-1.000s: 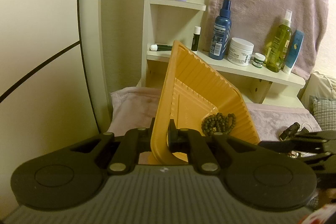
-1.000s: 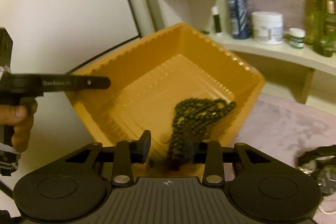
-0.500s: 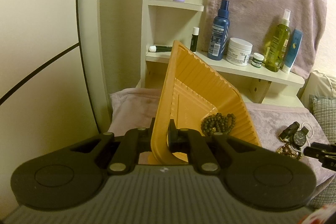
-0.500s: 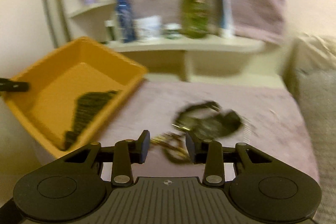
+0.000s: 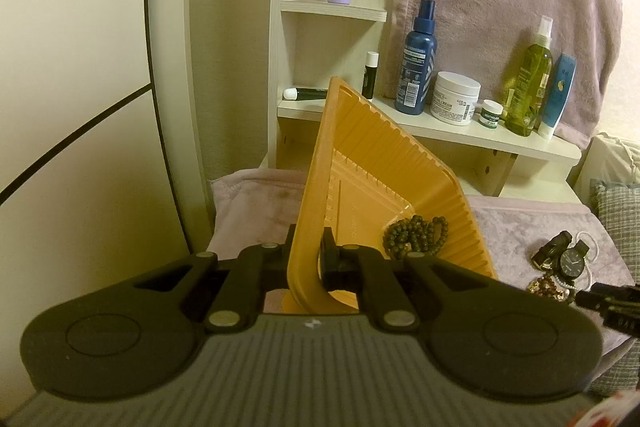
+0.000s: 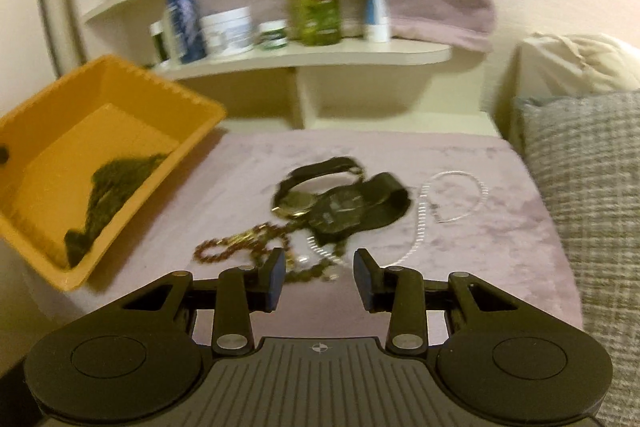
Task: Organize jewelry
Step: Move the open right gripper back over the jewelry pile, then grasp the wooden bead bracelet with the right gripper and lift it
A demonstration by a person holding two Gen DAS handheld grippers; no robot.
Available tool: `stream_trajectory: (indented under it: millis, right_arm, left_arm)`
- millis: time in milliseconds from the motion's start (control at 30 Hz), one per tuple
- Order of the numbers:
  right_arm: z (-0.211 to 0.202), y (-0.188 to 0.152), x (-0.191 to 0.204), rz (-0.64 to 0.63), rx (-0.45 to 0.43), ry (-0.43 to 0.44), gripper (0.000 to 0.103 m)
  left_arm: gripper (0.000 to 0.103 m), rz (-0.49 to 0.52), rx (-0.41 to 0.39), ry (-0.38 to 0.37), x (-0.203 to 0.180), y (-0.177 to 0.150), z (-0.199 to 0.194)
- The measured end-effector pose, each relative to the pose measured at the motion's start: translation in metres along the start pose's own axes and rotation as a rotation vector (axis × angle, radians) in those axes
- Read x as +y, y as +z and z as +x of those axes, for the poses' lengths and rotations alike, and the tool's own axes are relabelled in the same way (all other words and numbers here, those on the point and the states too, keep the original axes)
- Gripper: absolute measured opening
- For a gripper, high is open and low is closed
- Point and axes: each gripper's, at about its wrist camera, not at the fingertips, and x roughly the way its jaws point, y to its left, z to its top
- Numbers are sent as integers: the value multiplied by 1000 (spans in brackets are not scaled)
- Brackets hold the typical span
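My left gripper is shut on the near rim of an orange tray, which it holds tilted above the mauve cloth. A dark bead necklace lies in the tray's low corner; the right wrist view shows the same tray and beads at the left. My right gripper is open, low over a jewelry pile on the cloth: two black-strapped watches, a gold-brown bead chain and a thin pearl strand. Nothing sits between its fingers. Its tip shows at the left wrist view's right edge.
A white shelf behind carries a blue spray bottle, a white cream jar, a green bottle and tubes. A grey checked cushion borders the cloth on the right. A pale wall panel stands at the left.
My right gripper swung away from the tray, where it had left the dark beads, to the right and down over the jewelry pile. The left gripper and tray stayed still.
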Motion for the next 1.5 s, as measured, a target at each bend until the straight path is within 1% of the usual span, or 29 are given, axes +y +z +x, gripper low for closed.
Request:
stream_trajectory:
  millis: [200,300,400,500,533,633,667,700,733,767,1100,1333,1500]
  right_arm:
    - [11,0,27,-145,-4,42,38]
    - [21,0,38,-213,3,37,37]
    - [32,0,42,-271,25,35,32]
    - [41,0,45,-335,34,31,30]
    - [42,0,46,-352,34,32,27]
    - [43,1,50,-410,35,34,13]
    - [43,1,51,-428,39,34,13]
    - [43,1,52,-436,40,32,12]
    - [42,1,53,-441,42,32,10]
    - [41,1,53,-440,42,33,4]
    - [22,9,51,-426,-21,18,3]
    - [5,29,58,-443,-106,18,3]
    - [-8,45,73,-466,-157,47,3]
  left_arm:
    - [7,-1,0,0,0,0,0]
    - [7,-4,2,0,0,0,0]
    - [7,-5,3,0,0,0,0]
    - [7,-7,3,-1,1,0,0]
    - [7,-8,4,-2,1,0,0]
    - [7,-10,5,-1,2,0,1]
    - [7,-11,5,-1,2,0,1]
    - [7,-10,5,-1,2,0,1]
    - [7,-11,5,-1,2,0,1]
    - [7,-11,5,-1,2,0,1]
    - [7,-12,5,1,2,0,2]
    - [7,-12,5,0,2,0,2]
    - [7,-13,5,0,2,0,2]
